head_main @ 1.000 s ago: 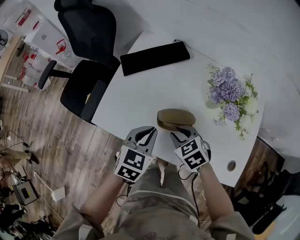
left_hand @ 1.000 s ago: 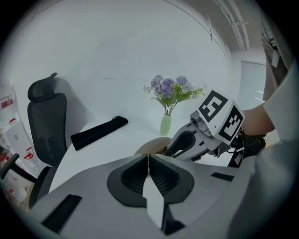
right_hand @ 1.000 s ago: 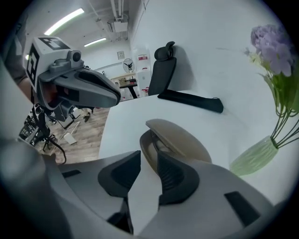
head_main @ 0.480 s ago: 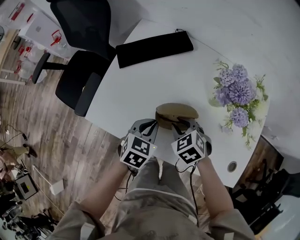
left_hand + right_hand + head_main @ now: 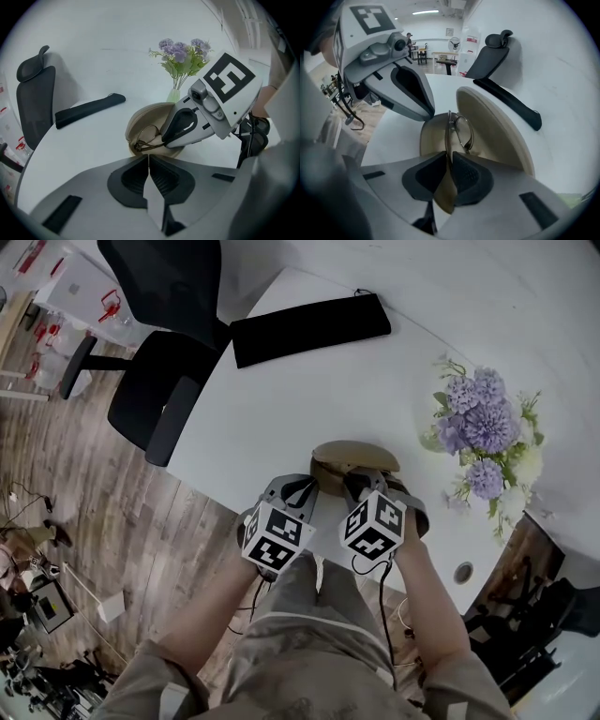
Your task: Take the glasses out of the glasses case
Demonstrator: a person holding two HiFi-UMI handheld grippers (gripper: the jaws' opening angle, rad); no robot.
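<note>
A tan glasses case [image 5: 354, 456] lies open near the front edge of the white table [image 5: 281, 409], lid raised [image 5: 497, 126]. Thin-rimmed glasses [image 5: 461, 131] rest folded in its tray [image 5: 147, 137]. My right gripper [image 5: 450, 157] points steeply down into the case, and its jaws are closing with the pads on the glasses' thin frame. In the head view it [image 5: 358, 486] is at the case's near right. My left gripper [image 5: 149, 158] is shut, its tips at the case's near rim, left of the right one [image 5: 307, 491]. Nothing shows between its pads.
A long black pouch [image 5: 309, 327] lies at the table's far side. A vase of purple flowers [image 5: 483, 427] stands to the right of the case. A black office chair [image 5: 159, 352] is off the table's left edge, over wooden floor. A round cable hole [image 5: 463, 572] sits at front right.
Both grippers have come down and forward onto the case. The right gripper has rolled and its tips now reach inside the case at the glasses.
</note>
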